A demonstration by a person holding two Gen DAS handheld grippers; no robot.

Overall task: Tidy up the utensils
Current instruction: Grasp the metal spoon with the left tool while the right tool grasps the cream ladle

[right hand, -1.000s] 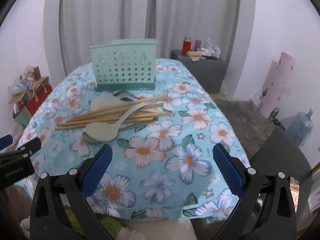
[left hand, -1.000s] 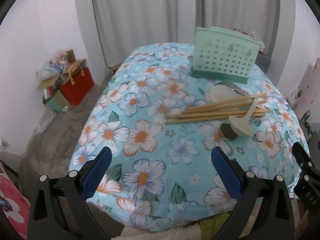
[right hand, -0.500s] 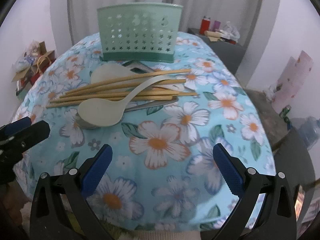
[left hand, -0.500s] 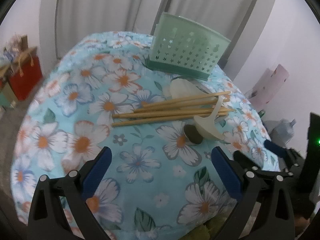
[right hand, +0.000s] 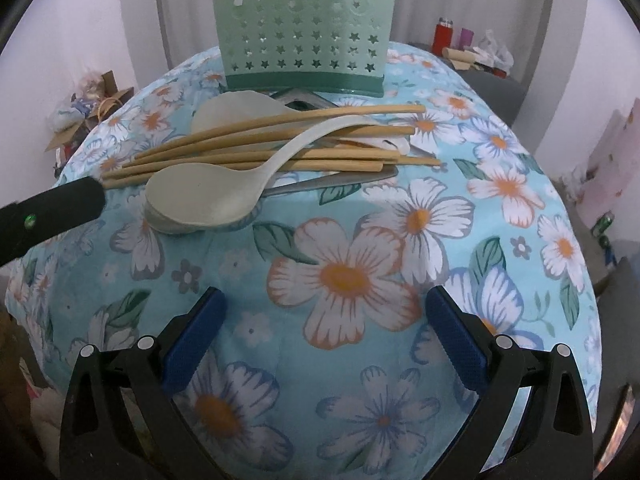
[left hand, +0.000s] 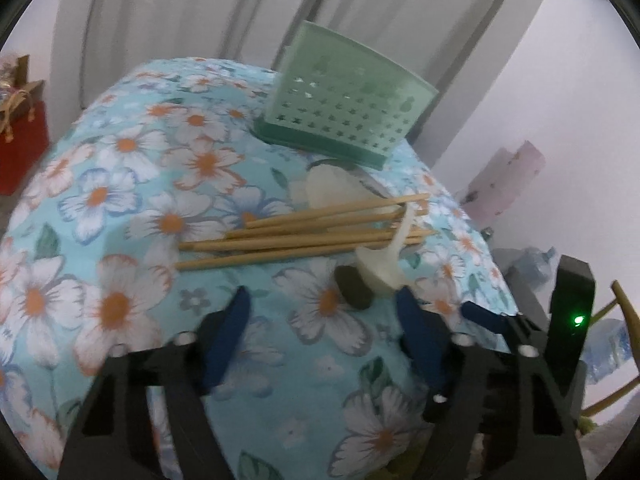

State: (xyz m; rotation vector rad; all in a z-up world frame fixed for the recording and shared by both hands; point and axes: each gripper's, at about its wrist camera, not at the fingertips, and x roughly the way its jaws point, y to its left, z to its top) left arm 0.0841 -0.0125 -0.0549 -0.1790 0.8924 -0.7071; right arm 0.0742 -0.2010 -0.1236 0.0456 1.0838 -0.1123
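Left gripper (left hand: 322, 312): jaws just narrowed, part-spread, nothing between them, above the floral tablecloth (left hand: 120, 200), short of the wooden chopsticks (left hand: 304, 236). Right gripper (right hand: 322, 316): jaws wide apart, empty, above bare cloth. Beyond, a pile: chopsticks crossed by a cream spoon (right hand: 208, 200), further cream and metal utensils beneath. Behind the pile, upright, a green perforated holder (right hand: 304, 44). Only in the left view: a dark rounded piece (left hand: 354, 286) under the spoon bowl, a red bag (left hand: 22, 132). Only in the right view: a grey side table (right hand: 496, 88) with bottles.
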